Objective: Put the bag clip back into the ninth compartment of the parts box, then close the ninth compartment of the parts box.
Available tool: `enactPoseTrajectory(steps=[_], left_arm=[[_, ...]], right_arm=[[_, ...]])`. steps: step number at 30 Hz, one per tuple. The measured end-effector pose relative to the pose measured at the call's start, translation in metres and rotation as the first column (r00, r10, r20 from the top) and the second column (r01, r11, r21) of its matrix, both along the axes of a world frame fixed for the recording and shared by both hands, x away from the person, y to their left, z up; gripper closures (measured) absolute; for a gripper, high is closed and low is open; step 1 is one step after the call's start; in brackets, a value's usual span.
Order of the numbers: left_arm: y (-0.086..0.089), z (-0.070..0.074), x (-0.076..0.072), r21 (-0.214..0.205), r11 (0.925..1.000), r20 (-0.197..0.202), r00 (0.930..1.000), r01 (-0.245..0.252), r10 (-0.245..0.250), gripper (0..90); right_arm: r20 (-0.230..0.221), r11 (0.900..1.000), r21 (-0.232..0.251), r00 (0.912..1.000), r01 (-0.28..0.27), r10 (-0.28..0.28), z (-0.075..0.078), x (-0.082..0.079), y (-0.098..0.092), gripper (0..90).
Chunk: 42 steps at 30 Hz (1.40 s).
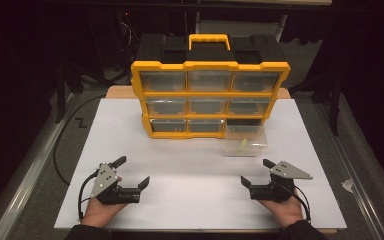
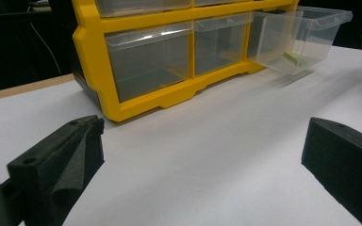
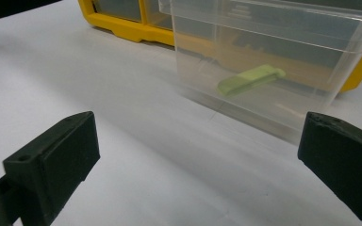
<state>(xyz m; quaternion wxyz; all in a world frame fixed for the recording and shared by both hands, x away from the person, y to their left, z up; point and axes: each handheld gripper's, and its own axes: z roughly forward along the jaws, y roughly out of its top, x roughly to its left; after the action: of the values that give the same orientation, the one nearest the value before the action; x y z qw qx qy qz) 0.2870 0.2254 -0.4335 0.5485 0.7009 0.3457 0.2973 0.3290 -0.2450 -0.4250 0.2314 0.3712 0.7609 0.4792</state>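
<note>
Just right of the yellow organiser (image 1: 209, 95), a pulled-out clear drawer (image 1: 246, 140) holds a green clip (image 3: 250, 79); thin, light, slippery plastic, so grip its front rim; right claw (image 1: 257, 172) & left claw (image 1: 132, 171) both gape, empty.

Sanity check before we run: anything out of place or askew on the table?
One thing: the bottom-right clear drawer is pulled most of the way out of the yellow organizer, sticking onto the white table, with a small green piece inside. The other drawers sit flush. No spills or damage visible.
</note>
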Motion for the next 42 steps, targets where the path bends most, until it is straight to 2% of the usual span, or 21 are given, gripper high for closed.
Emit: enactPoseTrajectory(steps=[8, 10, 14, 22, 28, 31, 36, 42], left_arm=[[-0.0006, 0.0014, -0.002, 0.0, 1.0, 0.006, 1.0, -0.002, 0.002, 0.3], [-0.0009, 0.0007, -0.0013, 0.003, 1.0, 0.003, 1.0, -0.002, 0.002, 0.3], [-0.0003, -0.0008, -0.0005, 0.005, 1.0, -0.003, 1.0, -0.003, 0.003, 0.3], [0.0, 0.0009, -0.0013, 0.002, 0.9999, 0.003, 0.9999, -0.012, 0.012, 0.2], [-0.0006, 0.0012, -0.0014, 0.01, 0.9999, 0.002, 0.9999, -0.014, 0.014, 0.3], [-0.0007, 0.001, -0.0011, 0.009, 0.9999, 0.002, 0.9999, -0.014, 0.014, 0.2], [-0.0006, 0.001, -0.001, 0.01, 0.9999, 0.001, 1.0, -0.009, 0.009, 0.3], [-0.0005, 0.0014, -0.0015, 0.007, 0.9999, 0.004, 1.0, -0.009, 0.009, 0.2]], right_arm=[[0.006, 0.9998, -0.012, 0.9999, 0.014, -0.014, -0.0004, -0.0017, -0.0029, 1.1], [0.01, 0.9996, -0.027, 0.9999, 0.011, -0.01, -0.0009, -0.0013, -0.0025, 1.1], [0.009, 0.9998, -0.015, 0.9999, 0.012, -0.012, 0.0, -0.0003, -0.0024, 1.2], [0.007, 0.9996, -0.023, 0.9998, 0.016, -0.016, -0.002, -0.0015, -0.0044, 3.1], [0.016, 0.9996, -0.028, 0.9999, 0.006, -0.006, -0.0024, -0.0025, -0.0059, 10.7], [0.02, 0.9994, -0.034, 0.9998, 0.001, 0.0, -0.0026, -0.0024, -0.0061, 17.4], [0.007, 0.9987, -0.051, 1.0, -0.006, 0.007, -0.004, -0.0018, -0.0045, 21.7], [0.002, 0.9991, -0.041, 1.0, 0.007, -0.006, -0.0039, -0.0024, -0.0038, 26.4]])
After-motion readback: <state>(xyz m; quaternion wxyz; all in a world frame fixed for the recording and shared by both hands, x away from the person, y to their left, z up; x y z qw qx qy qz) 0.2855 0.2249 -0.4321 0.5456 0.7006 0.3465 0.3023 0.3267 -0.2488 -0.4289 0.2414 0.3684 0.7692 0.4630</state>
